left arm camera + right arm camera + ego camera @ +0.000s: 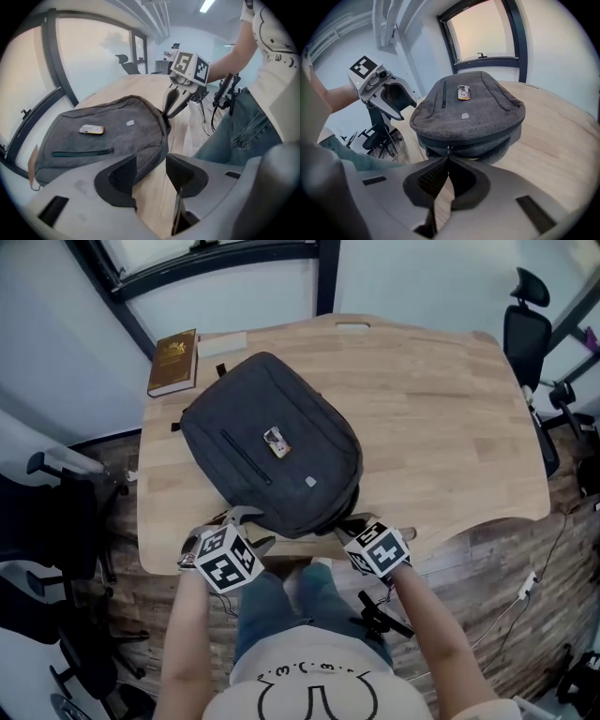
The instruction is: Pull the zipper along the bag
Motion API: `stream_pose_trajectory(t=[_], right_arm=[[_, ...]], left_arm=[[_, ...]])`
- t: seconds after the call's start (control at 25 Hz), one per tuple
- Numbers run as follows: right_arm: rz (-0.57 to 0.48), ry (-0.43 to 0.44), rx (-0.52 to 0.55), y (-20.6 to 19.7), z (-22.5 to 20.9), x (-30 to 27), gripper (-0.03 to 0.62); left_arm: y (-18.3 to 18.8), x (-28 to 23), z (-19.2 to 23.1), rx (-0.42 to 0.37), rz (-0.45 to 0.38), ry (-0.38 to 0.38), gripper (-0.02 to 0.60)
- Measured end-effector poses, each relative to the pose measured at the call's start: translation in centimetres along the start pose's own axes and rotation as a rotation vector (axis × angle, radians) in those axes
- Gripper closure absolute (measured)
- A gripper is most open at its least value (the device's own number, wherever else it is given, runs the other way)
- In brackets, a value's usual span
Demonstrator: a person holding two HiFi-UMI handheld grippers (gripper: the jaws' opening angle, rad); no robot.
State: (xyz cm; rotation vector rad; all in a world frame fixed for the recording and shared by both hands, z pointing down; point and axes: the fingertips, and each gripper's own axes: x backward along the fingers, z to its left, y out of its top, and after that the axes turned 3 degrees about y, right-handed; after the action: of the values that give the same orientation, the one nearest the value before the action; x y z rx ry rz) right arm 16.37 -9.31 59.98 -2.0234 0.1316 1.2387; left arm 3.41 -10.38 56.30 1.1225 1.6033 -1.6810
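A dark grey backpack [272,442] lies flat on the wooden table [441,418], its bottom end toward me. My right gripper [343,527] is at the bag's near right edge. In the right gripper view its jaws [447,158] meet on the zipper pull [449,151] of the main zipper [478,139]. From the left gripper view, the right gripper [168,110] touches the bag's corner. My left gripper [250,527] stands open at the near left edge. Only the bag's side [140,154] and bare table show past its jaws [151,163].
A brown book [173,362] lies at the table's far left corner, beyond the bag. Office chairs stand on the floor to the right [527,324] and to the left [56,493]. My legs are right against the table's near edge.
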Motion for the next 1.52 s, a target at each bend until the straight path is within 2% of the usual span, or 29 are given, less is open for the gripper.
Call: stream_pose_trajectory(t=[0.2, 0.32, 0.4, 0.48, 0.72, 0.96, 1.16, 1.52], right_arm=[[-0.009, -0.045, 0.017, 0.2, 0.1, -0.6, 0.539], [-0.014, -0.059, 0.022, 0.4, 0.2, -0.7, 0.539], [-0.005, -0.073, 0.027, 0.4, 0.1, -0.6, 0.54], [0.005, -0.093, 0.03, 0.3, -0.2, -0.1, 0.542], [0.035, -0.099, 0.065, -0.3, -0.5, 0.1, 0.54], [0.054, -0.066, 0.066, 0.2, -0.3, 0.5, 0.537], [0.064, -0.085, 0.079, 0.6, -1.1, 0.6, 0.531], [0.086, -0.071, 0.112, 1.7, -1.6, -0.5, 0.53]], left_arm=[[3.6, -3.7, -2.6, 0.033, -0.079, -0.084, 0.407], [5.0, -5.4, -3.1, 0.006, -0.067, -0.067, 0.407], [5.3, -6.3, -2.8, -0.035, -0.031, -0.007, 0.412], [5.3, -6.5, -2.4, -0.04, -0.018, 0.019, 0.448], [5.0, -5.6, -2.3, 0.03, -0.043, -0.042, 0.48], [3.6, -4.2, -2.2, 0.063, -0.042, -0.078, 0.496], [1.4, -2.8, -2.2, 0.063, -0.022, -0.086, 0.505], [-4.0, 0.2, -1.1, 0.114, 0.006, -0.034, 0.505]])
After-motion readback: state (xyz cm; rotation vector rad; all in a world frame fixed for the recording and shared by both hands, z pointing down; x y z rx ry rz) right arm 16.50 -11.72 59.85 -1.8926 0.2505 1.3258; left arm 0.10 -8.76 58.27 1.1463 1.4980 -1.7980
